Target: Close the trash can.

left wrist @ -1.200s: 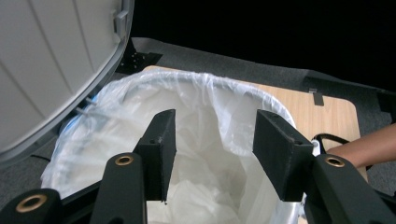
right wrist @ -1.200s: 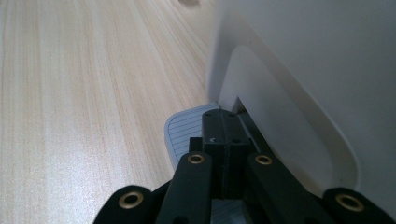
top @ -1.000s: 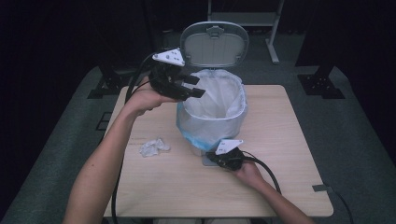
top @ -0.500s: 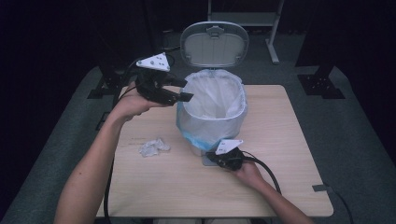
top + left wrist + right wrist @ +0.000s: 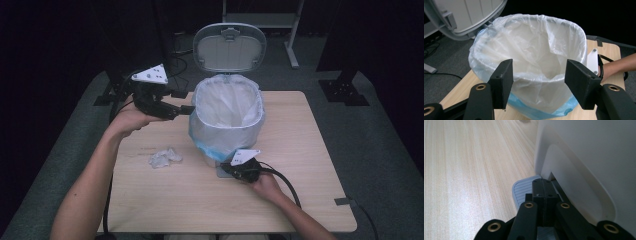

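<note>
A white pedal bin [image 5: 227,115] lined with a clear plastic bag [image 5: 531,50] stands mid-table, its grey lid [image 5: 230,47] tipped up at the back. My left gripper [image 5: 189,108] hovers just left of the bin's rim and points at it. In the left gripper view, that gripper [image 5: 537,77] is open with nothing between its jaws, which have just been opening. My right gripper [image 5: 223,170] lies low at the bin's front. Its jaws [image 5: 543,187] are shut and rest on top of the grey ribbed pedal [image 5: 522,190].
A crumpled clear wad [image 5: 164,157] lies on the wooden table [image 5: 300,200] left of the bin. A cable trails from each gripper toward the table's near edge. Dark floor and stand legs surround the table.
My left gripper has drawn back leftward from above the bin's rim and dropped slightly. The right gripper has stayed on the pedal and the lid has stayed up.
</note>
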Action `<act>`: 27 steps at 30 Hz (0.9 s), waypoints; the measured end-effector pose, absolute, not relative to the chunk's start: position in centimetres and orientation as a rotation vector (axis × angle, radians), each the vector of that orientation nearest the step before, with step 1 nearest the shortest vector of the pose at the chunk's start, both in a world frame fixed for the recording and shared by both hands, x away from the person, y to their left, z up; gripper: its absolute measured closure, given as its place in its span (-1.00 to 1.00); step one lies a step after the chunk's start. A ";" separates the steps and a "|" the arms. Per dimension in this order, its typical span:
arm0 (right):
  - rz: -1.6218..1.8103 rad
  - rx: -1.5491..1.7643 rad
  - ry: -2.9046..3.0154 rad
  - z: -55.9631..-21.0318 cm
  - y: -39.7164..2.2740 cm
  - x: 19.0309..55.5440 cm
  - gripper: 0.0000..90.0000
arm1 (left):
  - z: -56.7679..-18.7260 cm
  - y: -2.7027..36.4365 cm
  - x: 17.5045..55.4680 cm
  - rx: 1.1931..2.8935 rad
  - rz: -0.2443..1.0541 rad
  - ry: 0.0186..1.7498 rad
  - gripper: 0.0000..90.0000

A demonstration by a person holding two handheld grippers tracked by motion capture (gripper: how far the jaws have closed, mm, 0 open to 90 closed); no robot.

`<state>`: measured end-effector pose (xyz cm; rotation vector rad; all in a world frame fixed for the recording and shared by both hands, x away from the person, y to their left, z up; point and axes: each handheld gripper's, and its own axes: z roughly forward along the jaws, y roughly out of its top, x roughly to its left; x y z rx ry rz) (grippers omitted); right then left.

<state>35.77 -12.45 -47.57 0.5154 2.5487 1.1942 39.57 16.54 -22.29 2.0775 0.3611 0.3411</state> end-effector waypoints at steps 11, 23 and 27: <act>1.195 0.520 2.548 -47.6 -12.4 35.8 1.00 | -23.1 17.8 39.4 2.081 0.351 0.381 -0.17; 1.195 0.524 2.550 -47.6 -12.5 35.7 1.00 | -25.1 19.0 39.5 2.096 0.362 0.398 -0.23; 1.194 0.522 2.548 -47.6 -12.5 35.7 1.00 | -26.2 19.7 39.6 2.102 0.368 0.413 -0.24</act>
